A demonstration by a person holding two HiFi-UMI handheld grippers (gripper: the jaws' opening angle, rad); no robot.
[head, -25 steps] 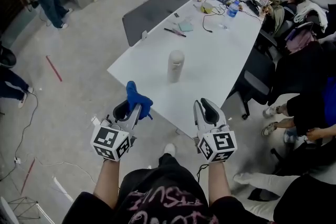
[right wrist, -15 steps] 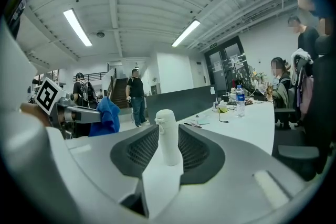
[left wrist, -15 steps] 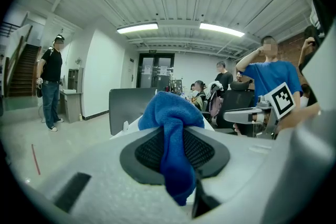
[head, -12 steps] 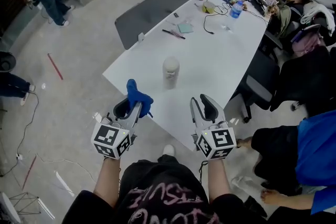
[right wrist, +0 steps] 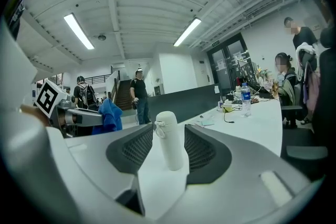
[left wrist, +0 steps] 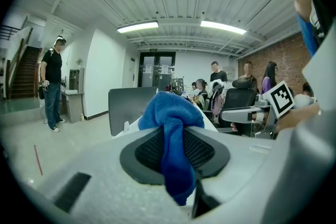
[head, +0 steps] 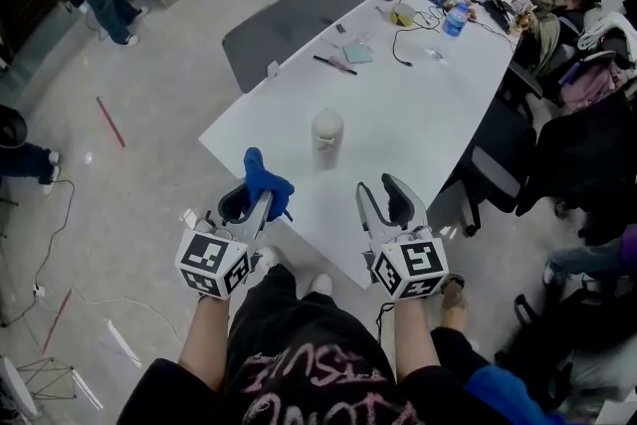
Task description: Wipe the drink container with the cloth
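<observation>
Drink container (head: 327, 136) upright, dead ahead of right claw (head: 383, 190); jaws just opening, empty; left claw (head: 251, 202) clamps cloth (head: 262, 180).

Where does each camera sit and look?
Head view: on the person's head, steeply down at table, bottle, forearms, left gripper, right gripper.
Left gripper view: on that gripper, along fingers shut on blue cloth.
Right gripper view: on that gripper; empty fingers, just opened wider, frame the bottle.
Shared: head and right gripper views show bottle and cloth.
</observation>
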